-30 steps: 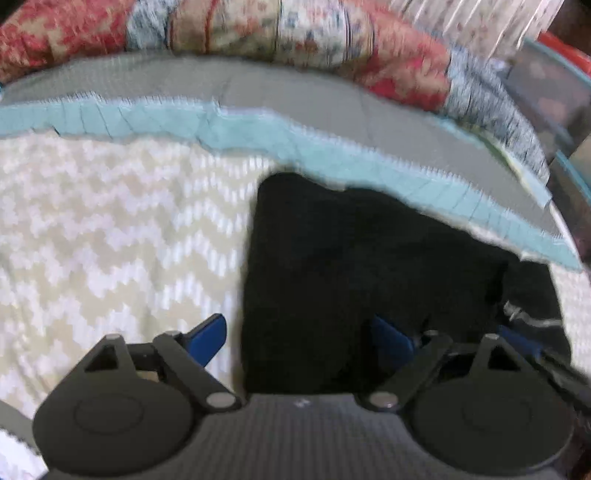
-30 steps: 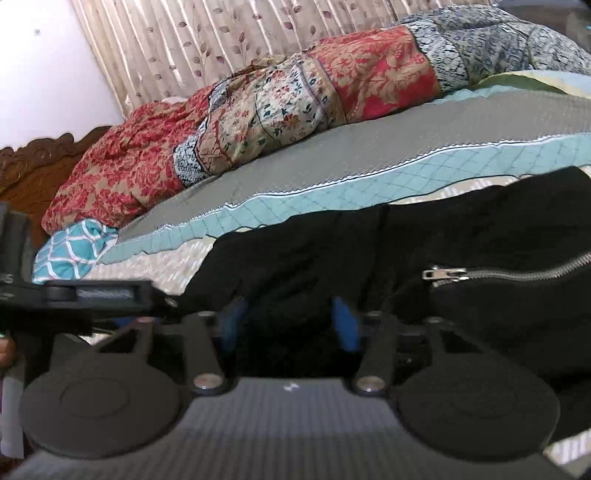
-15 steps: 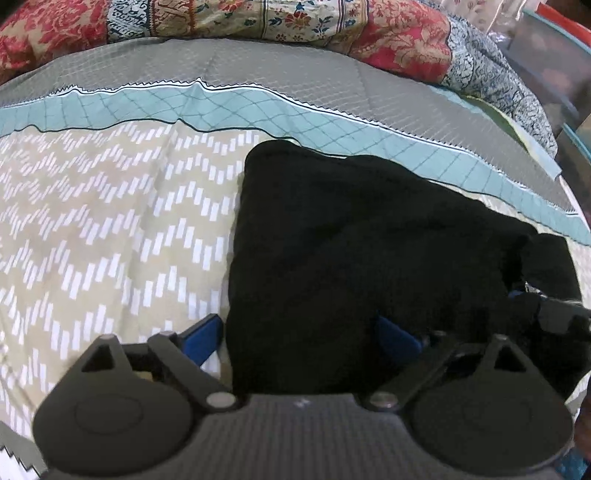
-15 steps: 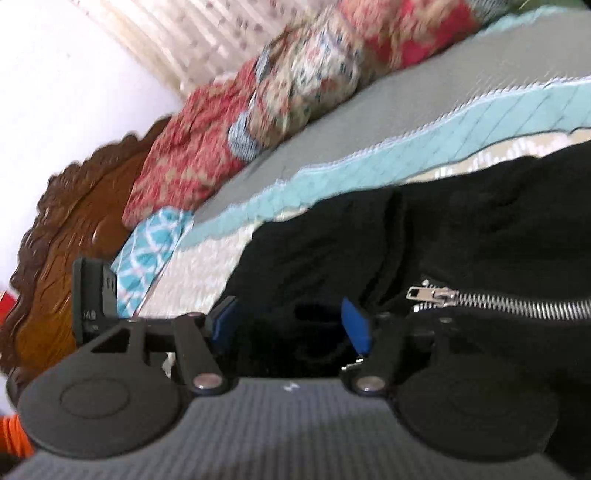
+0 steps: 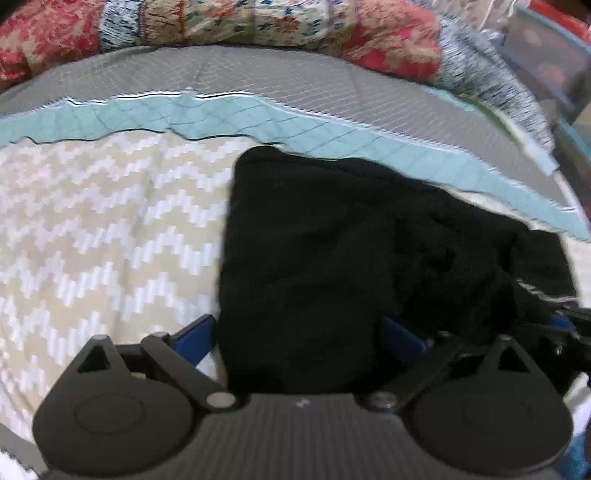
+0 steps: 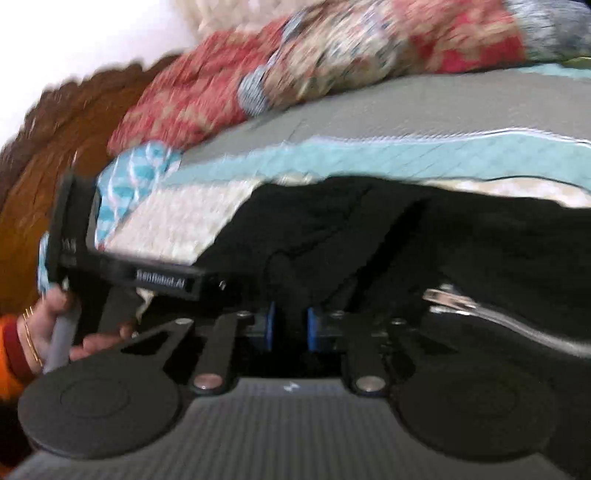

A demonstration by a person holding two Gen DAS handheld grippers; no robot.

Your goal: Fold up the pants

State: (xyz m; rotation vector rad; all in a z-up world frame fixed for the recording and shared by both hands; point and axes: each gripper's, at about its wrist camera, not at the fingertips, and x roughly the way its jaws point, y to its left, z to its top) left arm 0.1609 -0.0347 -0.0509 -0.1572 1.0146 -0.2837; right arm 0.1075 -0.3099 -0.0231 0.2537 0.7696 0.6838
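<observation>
Two grippers at work: left gripper (image 5: 299,332) gapes wide, its blue pads either side of the near edge of one pair of black pants (image 5: 332,258), none pressing. Right gripper (image 6: 290,328) has just been closing, pads nearly together on a dark fold of the pants. Beyond, one chevron bedspread (image 5: 92,229), then one floral quilt (image 5: 258,22).

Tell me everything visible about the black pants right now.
The black pants lie bunched and roughly folded on the zigzag-patterned bedspread, soft dark fabric with creases. A silver zipper shows near one edge. The left hand-held gripper straddles a fold with its jaws wide, pads not pressing. The right hand-held gripper has just been closing, with black cloth pinched between its blue pads.
</observation>
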